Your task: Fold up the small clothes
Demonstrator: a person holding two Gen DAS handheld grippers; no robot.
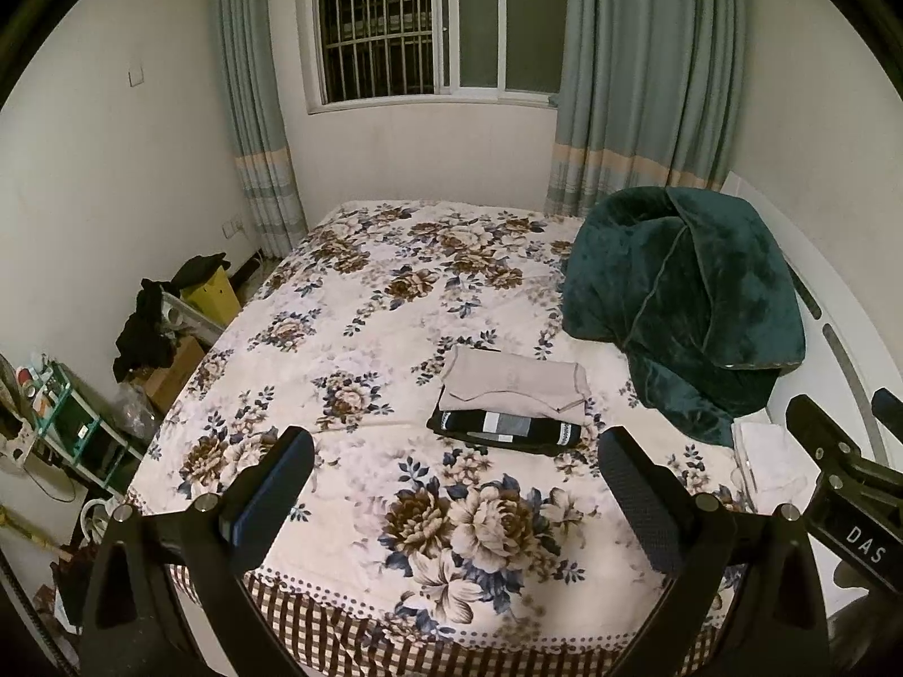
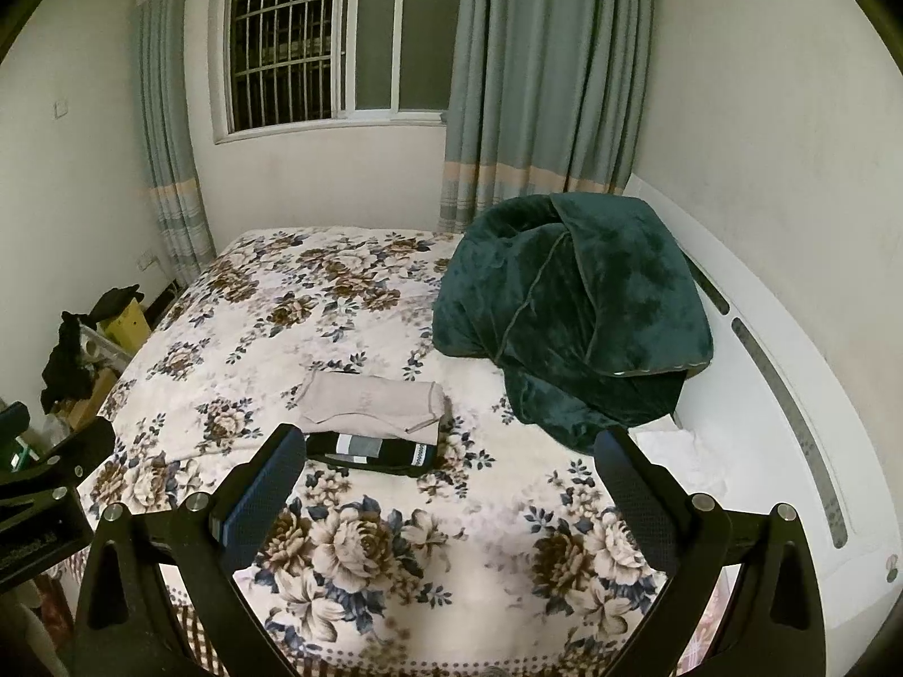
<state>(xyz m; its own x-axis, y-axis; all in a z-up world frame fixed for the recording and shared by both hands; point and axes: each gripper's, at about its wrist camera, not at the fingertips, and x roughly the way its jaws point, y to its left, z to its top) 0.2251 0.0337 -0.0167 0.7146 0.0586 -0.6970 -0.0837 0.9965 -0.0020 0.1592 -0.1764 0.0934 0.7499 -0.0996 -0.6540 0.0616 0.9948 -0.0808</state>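
A folded beige garment (image 1: 511,383) lies on top of a folded black garment with grey and white stripes (image 1: 505,430), stacked in the middle of the floral bed (image 1: 361,304). The stack also shows in the right wrist view: the beige piece (image 2: 369,403) over the black one (image 2: 372,450). My left gripper (image 1: 457,457) is open and empty, held above the bed's near edge, short of the stack. My right gripper (image 2: 451,454) is open and empty, just right of the stack. Part of the right gripper (image 1: 841,462) shows in the left wrist view.
A dark green plush blanket (image 1: 677,299) is heaped at the bed's right side against the white headboard (image 2: 790,395). A white cloth (image 1: 762,451) lies beside it. Boxes, black clothes and a shelf (image 1: 73,423) crowd the floor left of the bed. Curtains and a window stand behind.
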